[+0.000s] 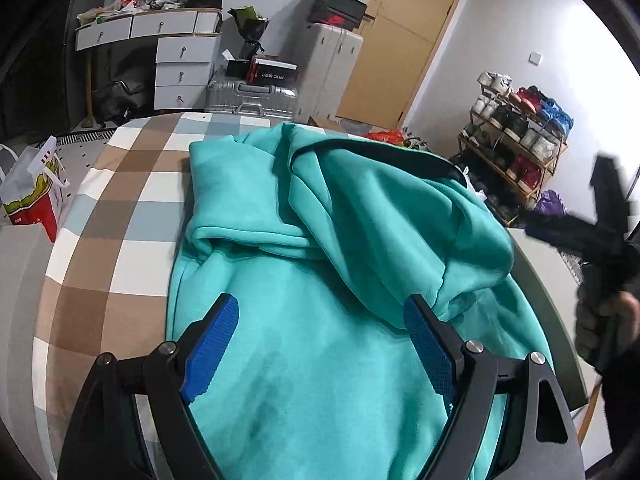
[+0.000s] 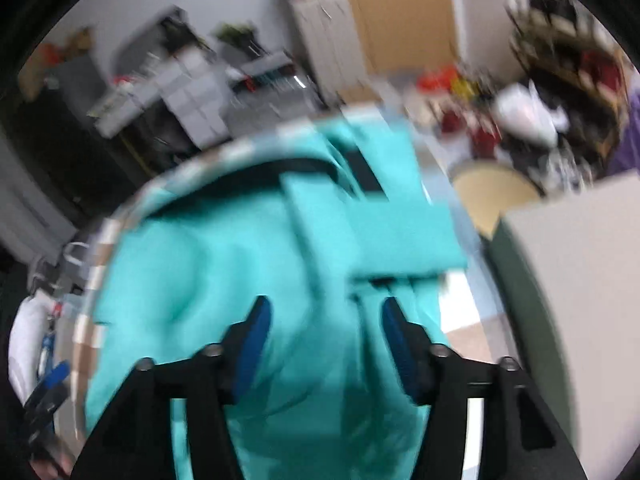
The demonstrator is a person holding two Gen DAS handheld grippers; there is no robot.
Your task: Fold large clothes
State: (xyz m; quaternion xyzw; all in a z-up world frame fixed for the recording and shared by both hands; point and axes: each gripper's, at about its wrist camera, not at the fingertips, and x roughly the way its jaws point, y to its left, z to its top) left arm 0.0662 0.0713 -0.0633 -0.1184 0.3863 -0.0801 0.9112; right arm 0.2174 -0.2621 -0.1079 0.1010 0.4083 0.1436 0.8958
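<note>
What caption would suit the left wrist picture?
Open left gripper hovering over a teal hoodie on a checked bedcover.

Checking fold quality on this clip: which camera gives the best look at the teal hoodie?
The left wrist view: the hoodie is sharp there, its hood and folded sleeve clear on the checked bedspread. The right wrist view shows the hoodie too, but blurred.
</note>
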